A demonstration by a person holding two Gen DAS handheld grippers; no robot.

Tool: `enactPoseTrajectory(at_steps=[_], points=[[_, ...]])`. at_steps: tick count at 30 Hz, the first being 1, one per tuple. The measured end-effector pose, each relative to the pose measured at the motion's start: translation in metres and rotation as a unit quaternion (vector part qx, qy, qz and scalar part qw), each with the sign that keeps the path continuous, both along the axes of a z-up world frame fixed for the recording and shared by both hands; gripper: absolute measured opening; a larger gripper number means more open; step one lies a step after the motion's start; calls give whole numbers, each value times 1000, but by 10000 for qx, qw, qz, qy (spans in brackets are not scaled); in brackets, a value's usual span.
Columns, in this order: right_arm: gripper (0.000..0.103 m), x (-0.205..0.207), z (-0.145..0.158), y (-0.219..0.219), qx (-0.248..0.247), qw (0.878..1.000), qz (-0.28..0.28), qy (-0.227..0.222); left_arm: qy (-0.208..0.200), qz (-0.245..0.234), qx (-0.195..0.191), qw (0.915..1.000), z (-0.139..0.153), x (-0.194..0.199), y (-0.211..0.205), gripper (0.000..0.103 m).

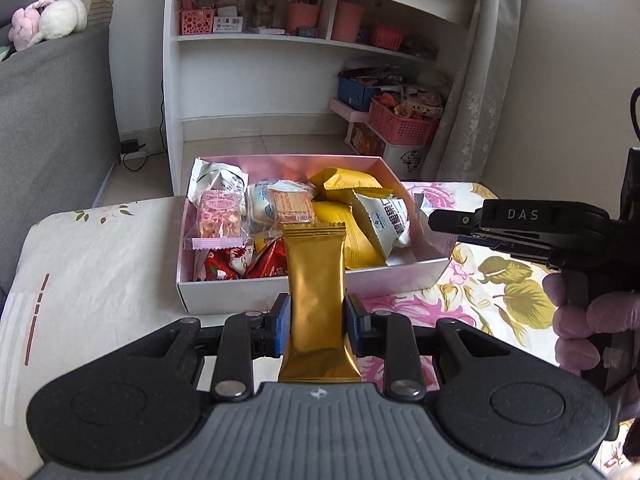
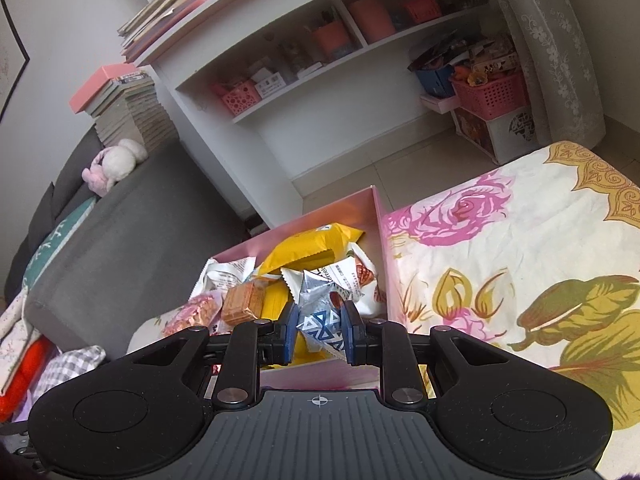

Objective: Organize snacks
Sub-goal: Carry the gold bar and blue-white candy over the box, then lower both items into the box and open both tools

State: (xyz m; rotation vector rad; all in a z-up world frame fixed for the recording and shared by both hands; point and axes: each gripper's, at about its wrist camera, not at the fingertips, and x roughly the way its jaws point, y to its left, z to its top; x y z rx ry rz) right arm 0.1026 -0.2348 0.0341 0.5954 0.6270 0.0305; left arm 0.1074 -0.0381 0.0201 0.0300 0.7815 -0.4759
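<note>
A pink-lined box [image 1: 280, 164] full of snack packets stands on a floral cloth; it also shows in the right wrist view [image 2: 378, 216]. My left gripper [image 1: 316, 318] is shut on a long gold packet [image 1: 316, 280], held upright just in front of the box's near wall. My right gripper [image 2: 319, 330] is shut on a silver packet with blue triangles [image 2: 320, 312], over the box's near right corner. The right gripper also shows in the left wrist view [image 1: 440, 220], at the box's right side. Inside lie yellow packets [image 1: 340, 180], a pink nougat packet [image 1: 218, 220] and red wrappers [image 1: 224, 266].
A white shelf unit [image 1: 248, 40] with pink baskets stands behind the box. A grey sofa [image 1: 48, 120] with a plush toy is at the left. A pink crate [image 1: 400, 122] on boxes sits at the right by a curtain. The floral cloth [image 2: 520, 260] spreads right of the box.
</note>
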Motion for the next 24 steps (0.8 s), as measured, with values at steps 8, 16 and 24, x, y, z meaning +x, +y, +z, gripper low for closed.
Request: enactPoseTrajectory(at_steps=[8,16,24], points=[[23,11,-14,-8,131,9998,-161,40,-123,64,-3,9999,4,22,-13,26],[35,15,-20,-14,406,9990,-151,99,-292,58,139,9995,9,46,-36,26],[53,12,-15,-22,426,9989,-161,54,-92,214,255,9994,0,91,-55,26]])
